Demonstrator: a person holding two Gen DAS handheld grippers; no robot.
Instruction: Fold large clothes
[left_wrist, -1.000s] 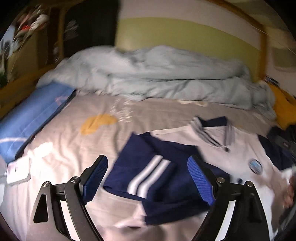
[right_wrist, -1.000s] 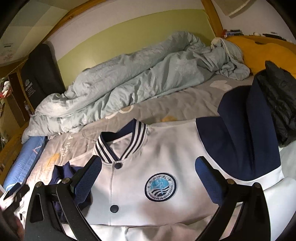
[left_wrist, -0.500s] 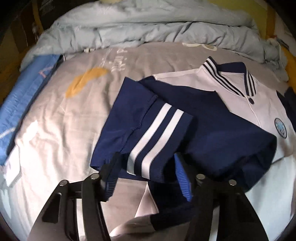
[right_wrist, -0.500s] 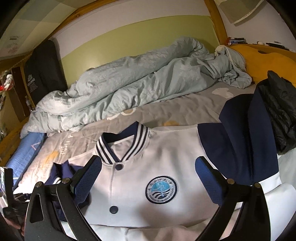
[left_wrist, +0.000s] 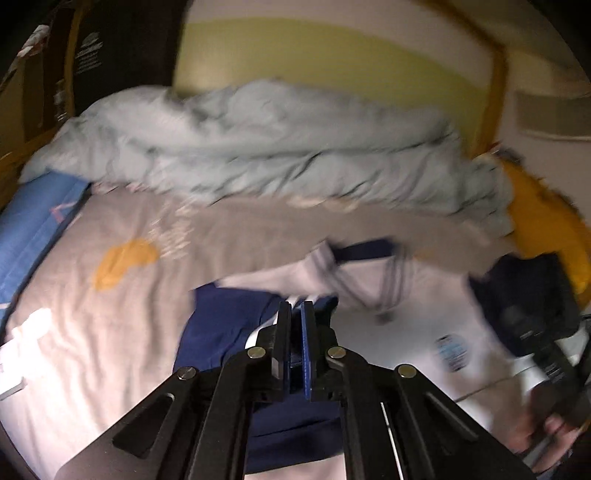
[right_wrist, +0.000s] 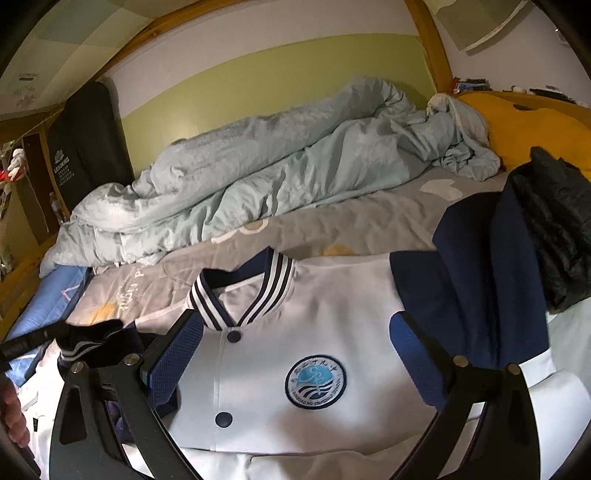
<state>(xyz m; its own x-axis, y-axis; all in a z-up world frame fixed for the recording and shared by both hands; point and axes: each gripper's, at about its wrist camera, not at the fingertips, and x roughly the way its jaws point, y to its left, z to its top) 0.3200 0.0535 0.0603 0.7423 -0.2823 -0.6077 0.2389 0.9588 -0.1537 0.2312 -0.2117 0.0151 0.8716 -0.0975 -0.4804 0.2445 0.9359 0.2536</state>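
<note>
A white jacket (right_wrist: 332, 314) with navy sleeves, a striped collar and a round blue badge lies spread on the bed. In the left wrist view my left gripper (left_wrist: 295, 314) is closing tight, its pads pressed on the navy sleeve (left_wrist: 221, 332) with the white-striped cuff. The sleeve hangs lifted off the sheet. The right wrist view shows that striped cuff (right_wrist: 85, 343) raised at the far left. My right gripper (right_wrist: 295, 321) hovers open over the jacket's chest, with nothing between its fingers. The other navy sleeve (right_wrist: 480, 288) lies out to the right.
A crumpled light-blue duvet (right_wrist: 258, 177) fills the back of the bed. A black puffy garment (right_wrist: 554, 221) and a yellow cushion (right_wrist: 517, 122) sit at the right. A blue pillow (left_wrist: 29, 229) lies along the left edge. Grey sheet (left_wrist: 129, 314) shows left of the jacket.
My left gripper's jaws closed on the striped sleeve cuff, then rose and pulled back with it. The right gripper stayed where it was, still open.
</note>
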